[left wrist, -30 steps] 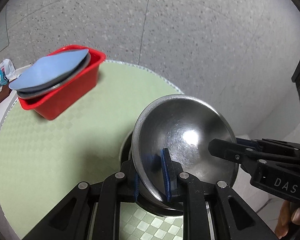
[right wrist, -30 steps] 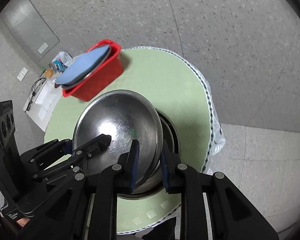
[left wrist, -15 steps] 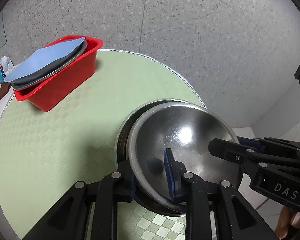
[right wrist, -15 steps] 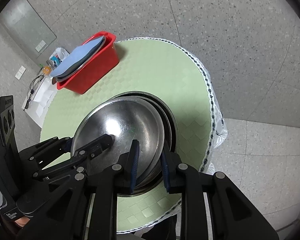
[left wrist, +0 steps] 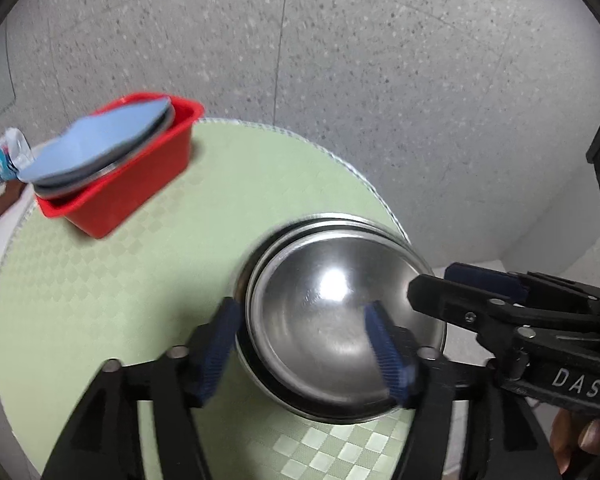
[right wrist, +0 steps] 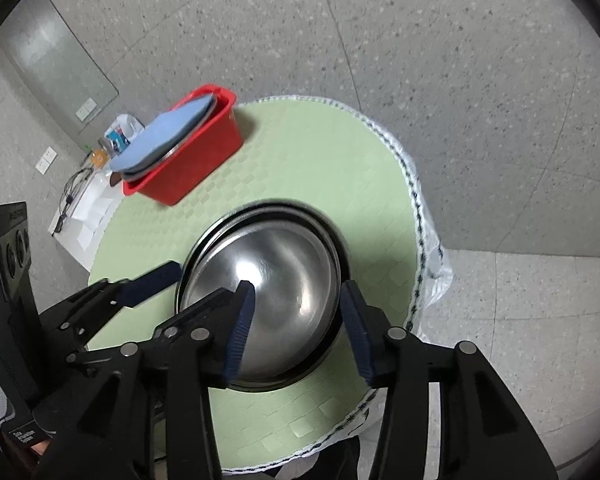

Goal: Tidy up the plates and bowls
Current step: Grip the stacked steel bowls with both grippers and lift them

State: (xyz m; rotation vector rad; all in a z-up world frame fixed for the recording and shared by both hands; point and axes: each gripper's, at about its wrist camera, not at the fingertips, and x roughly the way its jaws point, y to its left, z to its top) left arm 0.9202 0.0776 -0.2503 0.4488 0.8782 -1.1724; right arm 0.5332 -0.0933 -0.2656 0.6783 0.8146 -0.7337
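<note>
A stack of steel bowls (left wrist: 332,312) sits nested on the round green table (left wrist: 100,280); it also shows in the right wrist view (right wrist: 272,292). My left gripper (left wrist: 308,344) is open, its blue-padded fingers straddling the near rim of the top bowl. My right gripper (right wrist: 296,328) is open too, one finger over the bowl's inside, the other outside its right rim. A red tub (left wrist: 128,192) holds tilted plates under a blue plate (left wrist: 100,144) at the far left, and shows in the right wrist view (right wrist: 192,168).
The table edge (right wrist: 412,216) drops to a grey speckled floor on the right. A lower white surface (right wrist: 88,208) with cables and packets lies beyond the tub. The right gripper's body (left wrist: 540,320) reaches in from the right.
The top bowl came down from a tilted hold into the stack. Both grippers, shut on its rim before, have opened and let it go.
</note>
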